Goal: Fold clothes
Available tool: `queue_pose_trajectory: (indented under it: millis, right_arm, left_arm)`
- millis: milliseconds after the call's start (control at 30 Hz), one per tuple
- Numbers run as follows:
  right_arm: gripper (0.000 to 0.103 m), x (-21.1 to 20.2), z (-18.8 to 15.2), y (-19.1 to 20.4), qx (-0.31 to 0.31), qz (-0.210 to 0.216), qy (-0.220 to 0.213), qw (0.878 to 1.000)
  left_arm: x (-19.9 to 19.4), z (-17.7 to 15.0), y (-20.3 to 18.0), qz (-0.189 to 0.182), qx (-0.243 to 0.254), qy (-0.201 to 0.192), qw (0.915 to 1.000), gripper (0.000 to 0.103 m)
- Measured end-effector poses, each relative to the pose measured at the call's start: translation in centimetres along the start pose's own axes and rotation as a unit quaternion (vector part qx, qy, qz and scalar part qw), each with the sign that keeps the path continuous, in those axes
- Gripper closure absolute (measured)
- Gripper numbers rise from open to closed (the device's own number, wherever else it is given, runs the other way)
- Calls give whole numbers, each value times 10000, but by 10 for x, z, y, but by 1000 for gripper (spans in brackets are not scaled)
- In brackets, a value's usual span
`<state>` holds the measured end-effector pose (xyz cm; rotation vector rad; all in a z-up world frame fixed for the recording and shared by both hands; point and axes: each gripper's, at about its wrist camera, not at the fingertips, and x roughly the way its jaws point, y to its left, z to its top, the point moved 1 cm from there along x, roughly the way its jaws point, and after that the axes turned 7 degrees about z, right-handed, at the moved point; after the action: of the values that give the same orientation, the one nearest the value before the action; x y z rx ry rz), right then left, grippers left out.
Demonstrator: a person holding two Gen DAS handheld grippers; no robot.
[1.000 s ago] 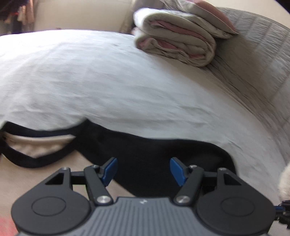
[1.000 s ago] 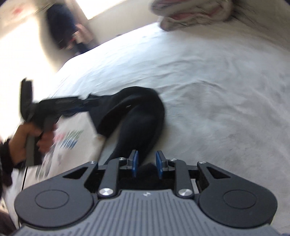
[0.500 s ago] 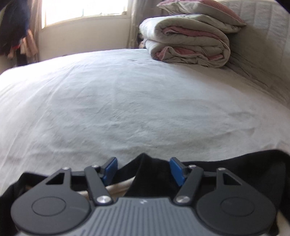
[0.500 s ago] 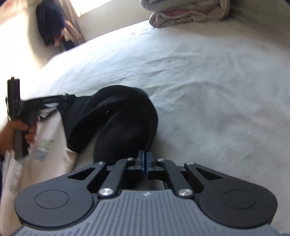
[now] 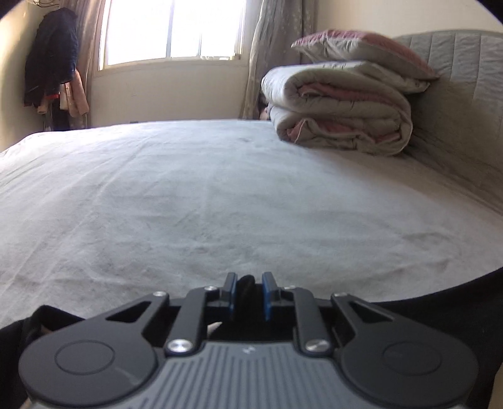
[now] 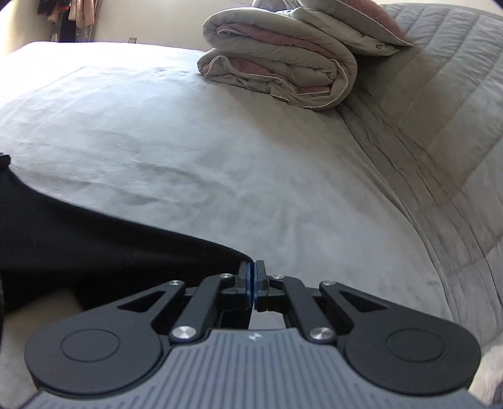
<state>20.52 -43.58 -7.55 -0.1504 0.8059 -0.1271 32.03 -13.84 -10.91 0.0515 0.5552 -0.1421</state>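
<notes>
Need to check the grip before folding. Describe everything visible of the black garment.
The black garment looks like soft, matte knit. It is stretched in a dark band over the pale bed sheet. The left gripper, just closing, pinches a bunched fold; the right gripper is shut on a corner. Its overall shape stays hidden.

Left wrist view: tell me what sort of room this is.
Most likely a bedroom. A wide bed with a padded headboard fills the view, a folded duvet sits stacked on it, and clothes hang beside a curtained window.
</notes>
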Motion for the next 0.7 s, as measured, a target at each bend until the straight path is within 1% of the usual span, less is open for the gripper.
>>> queue_pose_trajectory:
  millis: [100,167,200,233,267,300,333,367,433,500,567,633,700]
  right_arm:
    - [102,20,1,-1,216,137,143,9996]
    - [99,33,1,-1,372,233,232,9988]
    - [97,37,-1,-2,493,300,251,9980]
    - [89,39,-3,-4,608,357,251,9972]
    - [89,37,-5,-7,721,398,198,9964]
    - [88,33,-7,-12,876,501,173,9947]
    - [83,28,-8,-17,1039,604,151,9926]
    - [73,23,-10,-23,1219,707,138,9899]
    - [65,9,-17,-31,1456,880,106,9854]
    - [65,-5,-25,-34,1575,1024,161,9821]
    - [65,-14,-33,-33,1624,1193,333,9789]
    - [65,-25,-43,-27,1564,1339,570,9769]
    - [65,-34,-53,-19,1438,1396,836,9761]
  left_arm:
    - [10,-6,-5,111,116,211,9996,85]
    - [10,-6,-8,153,203,226,9994,81]
    - [9,-6,-9,123,233,242,9994,81]
    - [7,-6,-10,89,262,260,9993,78]
    - [6,-6,-11,56,291,277,9992,72]
    - [4,-6,-12,22,320,295,9991,68]
    - [3,-5,-13,-12,349,312,9989,60]
    - [0,-5,-13,-77,304,310,9990,58]
    - [-7,-4,-13,-136,189,297,9993,55]
    - [-12,-2,-14,-179,141,300,9993,53]
    - [-15,1,-15,-214,159,326,9991,53]
    - [-16,4,-13,-250,152,380,9988,53]
    - [-15,5,-9,-279,86,455,9985,53]
